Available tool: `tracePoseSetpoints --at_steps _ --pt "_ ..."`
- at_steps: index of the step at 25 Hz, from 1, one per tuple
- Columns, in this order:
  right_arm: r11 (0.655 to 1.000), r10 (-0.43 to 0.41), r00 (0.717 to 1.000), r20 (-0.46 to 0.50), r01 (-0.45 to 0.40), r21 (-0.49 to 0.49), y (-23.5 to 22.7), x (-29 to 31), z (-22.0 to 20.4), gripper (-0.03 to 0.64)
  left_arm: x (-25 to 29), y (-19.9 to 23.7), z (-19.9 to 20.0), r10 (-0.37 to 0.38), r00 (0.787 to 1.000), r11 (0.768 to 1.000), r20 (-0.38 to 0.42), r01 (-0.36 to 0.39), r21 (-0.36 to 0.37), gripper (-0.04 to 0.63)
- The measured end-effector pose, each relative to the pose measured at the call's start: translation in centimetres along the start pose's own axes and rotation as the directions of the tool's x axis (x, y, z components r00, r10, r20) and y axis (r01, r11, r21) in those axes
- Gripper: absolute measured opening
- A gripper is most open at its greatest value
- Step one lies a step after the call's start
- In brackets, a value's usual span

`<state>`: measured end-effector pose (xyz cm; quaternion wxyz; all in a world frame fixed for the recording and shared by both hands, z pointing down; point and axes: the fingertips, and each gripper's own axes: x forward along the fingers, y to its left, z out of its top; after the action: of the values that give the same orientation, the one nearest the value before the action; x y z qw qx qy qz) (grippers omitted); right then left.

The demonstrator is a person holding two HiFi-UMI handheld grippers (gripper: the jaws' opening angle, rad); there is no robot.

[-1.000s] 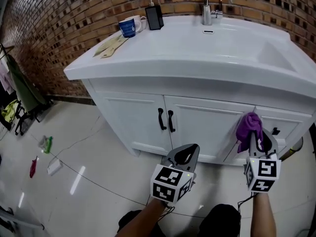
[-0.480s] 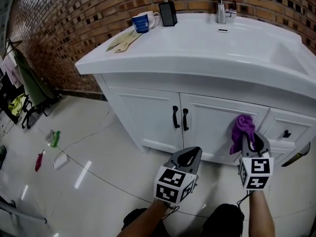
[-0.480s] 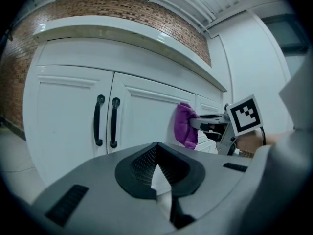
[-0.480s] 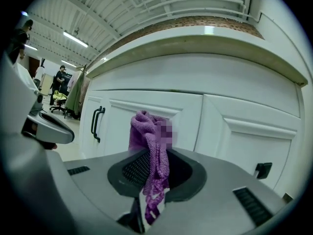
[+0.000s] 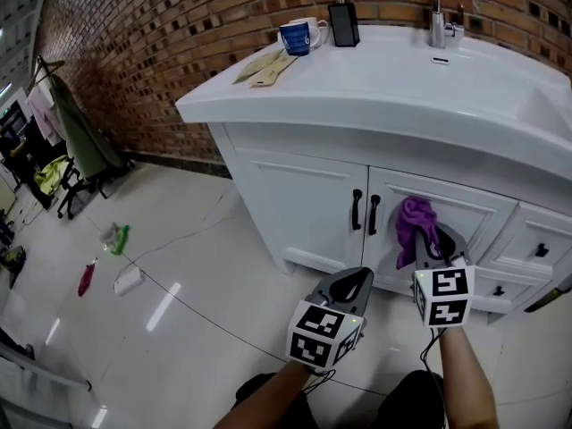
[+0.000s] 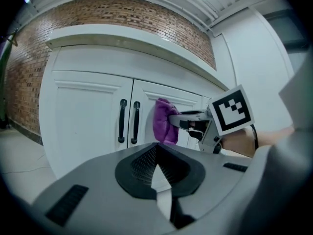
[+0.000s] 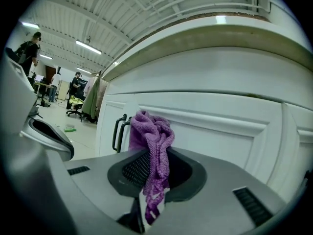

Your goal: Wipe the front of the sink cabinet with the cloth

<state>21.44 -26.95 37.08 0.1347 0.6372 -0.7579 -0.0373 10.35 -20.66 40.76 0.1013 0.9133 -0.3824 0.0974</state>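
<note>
A white sink cabinet with two doors and black handles stands under a white basin top. My right gripper is shut on a bunched purple cloth, which presses against the right door just right of the handles. In the right gripper view the purple cloth hangs from the shut jaws in front of the door panel. My left gripper hovers lower and to the left, away from the cabinet, jaws shut with nothing in them. From the left gripper view, the purple cloth sits beside the handles.
On the basin top stand a blue mug, a black soap dispenser, a tap and a wooden utensil. Small drawers lie right of the doors. A cable and small items litter the tiled floor at left.
My right gripper has carried the cloth leftward along the cabinet front, from near the drawer to beside the door handles. The head view has swung left with it. The left gripper stays low.
</note>
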Motion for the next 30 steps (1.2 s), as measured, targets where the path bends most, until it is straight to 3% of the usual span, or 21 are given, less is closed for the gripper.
tracePoseSetpoints --at_steps 9,13,30 --pt "0.997 0.074 0.997 -0.013 -0.075 -0.036 4.7 2.5 0.9 0.071 -2.0 0.9 -0.7 0.021 1.0 1.0 -0.015 -0.021 0.011 0.005" --pt "0.993 0.095 0.995 -0.012 -0.096 -0.062 4.6 1.9 0.9 0.071 -2.1 0.9 -0.6 0.027 0.999 0.999 -0.018 -0.027 0.017 0.005" --pt "0.988 -0.153 0.985 -0.078 0.151 -0.035 -7.8 -5.4 -5.1 0.071 2.6 -6.0 -1.3 -0.072 0.997 0.997 -0.034 0.073 0.024 0.005"
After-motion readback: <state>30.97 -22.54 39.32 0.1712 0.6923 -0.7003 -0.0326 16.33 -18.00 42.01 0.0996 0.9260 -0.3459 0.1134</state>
